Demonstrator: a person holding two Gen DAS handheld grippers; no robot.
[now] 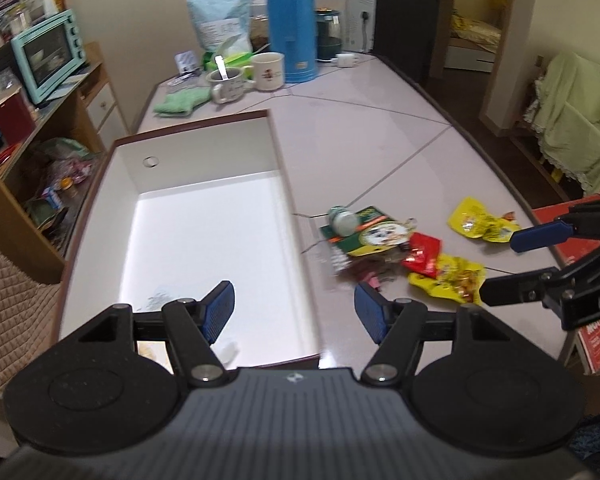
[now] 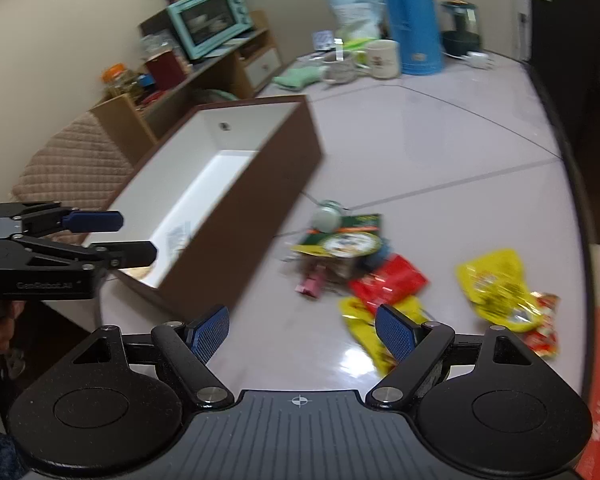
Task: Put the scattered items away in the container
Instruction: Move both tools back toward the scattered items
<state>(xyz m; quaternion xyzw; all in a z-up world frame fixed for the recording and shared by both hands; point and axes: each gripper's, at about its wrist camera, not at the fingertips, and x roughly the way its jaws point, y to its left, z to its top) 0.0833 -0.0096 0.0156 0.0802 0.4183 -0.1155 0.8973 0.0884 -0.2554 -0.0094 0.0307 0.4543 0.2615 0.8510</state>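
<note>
Broad pale table [image 1: 360, 136], glossy, seamed with thin dark lines. On its left half, a long open box [image 1: 204, 216], brown outside, white inside, round hole in the far wall. Nearly bare within: something small and pale near the front [image 1: 160, 300], too blurred to name, plus a tan scrap at the near corner [image 2: 138, 272]. At the far end of the table, a tall blue thermos [image 1: 290, 20] and two mugs [image 1: 252, 74]. To the right of the box, well apart from it, the scattered pile: green card packet [image 1: 370, 232] with a small pale bottle [image 1: 342, 220] lying on it, red packet [image 1: 424, 254] overlapping a yellow packet [image 1: 448, 280], small pink piece [image 2: 310, 284] at the near edge. Second yellow packet [image 1: 478, 222] off on its own further right. Left gripper [image 1: 294, 312] spread wide over the box's near right rim, nothing between the blue pads. Right gripper [image 2: 302, 334] likewise splayed and empty, hovering just short of the yellow packet.
</note>
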